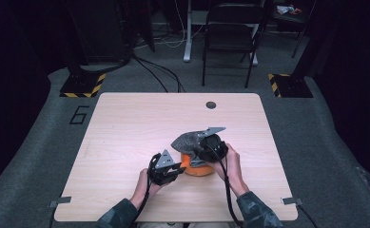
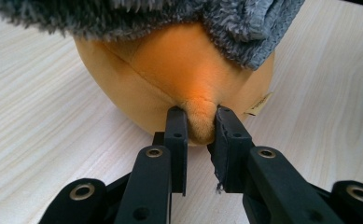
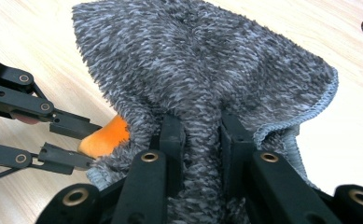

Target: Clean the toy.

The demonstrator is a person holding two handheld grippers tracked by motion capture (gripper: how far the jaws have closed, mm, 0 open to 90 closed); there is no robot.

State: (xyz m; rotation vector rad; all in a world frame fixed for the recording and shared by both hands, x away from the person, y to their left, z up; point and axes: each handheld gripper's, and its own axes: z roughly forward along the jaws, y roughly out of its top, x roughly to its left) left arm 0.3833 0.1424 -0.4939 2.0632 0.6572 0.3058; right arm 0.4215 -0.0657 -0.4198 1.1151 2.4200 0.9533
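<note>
Both forearms in camouflage sleeves (image 1: 121, 213) enter at the bottom of the high view, each hand carrying 1 claw. From there, the left claw (image 1: 175, 167) meets the side of an orange plush ball (image 1: 197, 168) sitting on the desk (image 1: 125, 142) near its front edge, while the right claw (image 1: 206, 148) holds a grey fluffy cloth (image 1: 188, 141) over the ball's top. Closer in, the left gripper view shows what the high view cannot: the left claw (image 2: 201, 127) is narrow, pinching a small nub of the ball's orange fabric (image 2: 188, 84). In the right gripper view, the right claw (image 3: 201, 135) is clamped on a bunched fold of the cloth (image 3: 202, 70). Pale wood grain covers the desk, with a dark round hole (image 1: 211, 105) near its far edge. Beyond lie grey carpet, a black chair (image 1: 231, 33) and hazard-striped stand bases (image 1: 82, 85).
</note>
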